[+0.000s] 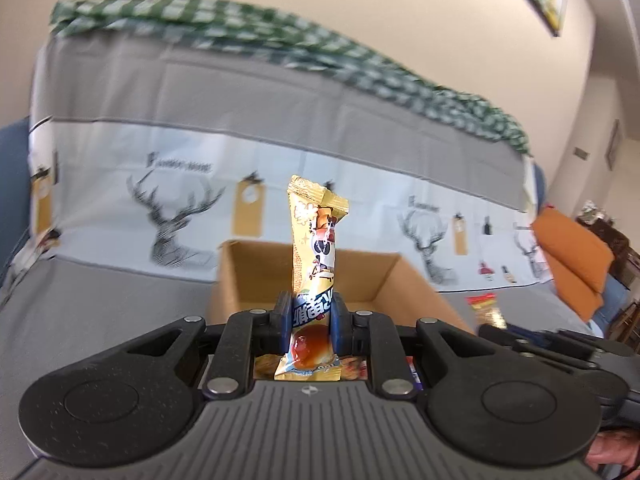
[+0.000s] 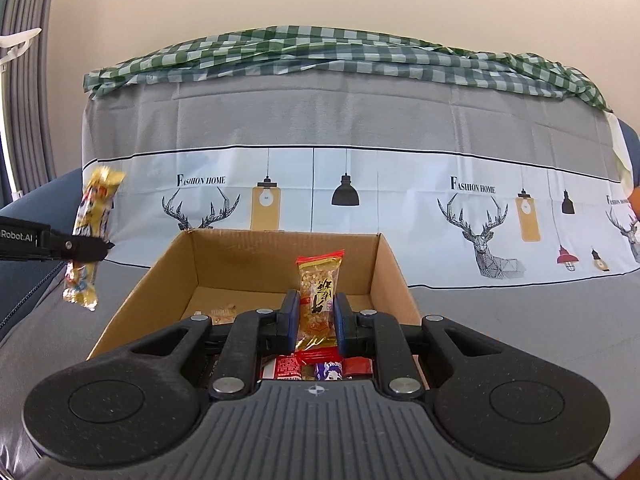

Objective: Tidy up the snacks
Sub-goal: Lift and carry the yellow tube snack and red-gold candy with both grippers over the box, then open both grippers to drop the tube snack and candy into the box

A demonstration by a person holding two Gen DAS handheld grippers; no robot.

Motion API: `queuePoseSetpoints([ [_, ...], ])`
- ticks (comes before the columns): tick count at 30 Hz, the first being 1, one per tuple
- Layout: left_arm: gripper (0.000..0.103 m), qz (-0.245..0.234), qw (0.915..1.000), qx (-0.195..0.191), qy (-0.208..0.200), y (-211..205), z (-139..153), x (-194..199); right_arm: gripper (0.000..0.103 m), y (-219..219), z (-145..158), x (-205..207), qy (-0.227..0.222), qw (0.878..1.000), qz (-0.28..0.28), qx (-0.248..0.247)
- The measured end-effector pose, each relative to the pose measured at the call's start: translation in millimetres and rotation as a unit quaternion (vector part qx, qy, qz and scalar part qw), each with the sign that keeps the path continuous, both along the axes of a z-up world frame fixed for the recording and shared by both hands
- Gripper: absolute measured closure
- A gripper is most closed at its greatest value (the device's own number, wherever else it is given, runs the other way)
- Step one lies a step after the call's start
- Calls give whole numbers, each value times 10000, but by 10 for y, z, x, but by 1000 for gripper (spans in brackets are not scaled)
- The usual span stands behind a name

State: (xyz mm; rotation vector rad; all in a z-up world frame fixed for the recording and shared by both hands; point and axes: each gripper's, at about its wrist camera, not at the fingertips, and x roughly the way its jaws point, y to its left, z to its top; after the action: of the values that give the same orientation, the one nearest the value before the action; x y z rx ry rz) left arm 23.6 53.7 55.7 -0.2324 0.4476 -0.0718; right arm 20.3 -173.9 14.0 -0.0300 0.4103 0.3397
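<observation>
My left gripper [image 1: 311, 320] is shut on a tall yellow snack packet [image 1: 316, 248], held upright above the near edge of an open cardboard box [image 1: 240, 272]. My right gripper [image 2: 317, 316] is shut on a red-and-gold peanut bar packet [image 2: 319, 296], held upright over the same box [image 2: 168, 272]. In the right wrist view the left gripper [image 2: 94, 248] shows at far left, gripping the yellow packet [image 2: 96, 208] left of the box. Several snack packets [image 2: 288, 366] lie inside the box under my right gripper.
The box sits on a sofa seat covered with a grey cloth [image 2: 480, 320] printed with deer and lamps. A green checked cloth [image 2: 320, 52] lies over the sofa back. An orange cushion [image 1: 572, 256] is at the right. The right gripper's packet [image 1: 486, 308] shows right of the box.
</observation>
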Motion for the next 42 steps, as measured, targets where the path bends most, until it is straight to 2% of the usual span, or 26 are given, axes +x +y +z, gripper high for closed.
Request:
queuePoseSetpoints([
  [6,83,-341,9993,49,-113,-302,-31,-1,84,-14,-8,5,-37,10000,-82,18],
  [16,83,-664,9977,64,-153,-497,-89,67,84,-37,-20,36,-84,9997,-235,-16],
  [31,83,-950,9949,255,-210,-738,-157,127,84,-73,-27,48,-148,9988,-458,4],
  [42,83,-983,9947,229,-219,-759,-166,161,84,-76,-28,38,-156,9985,-517,13],
])
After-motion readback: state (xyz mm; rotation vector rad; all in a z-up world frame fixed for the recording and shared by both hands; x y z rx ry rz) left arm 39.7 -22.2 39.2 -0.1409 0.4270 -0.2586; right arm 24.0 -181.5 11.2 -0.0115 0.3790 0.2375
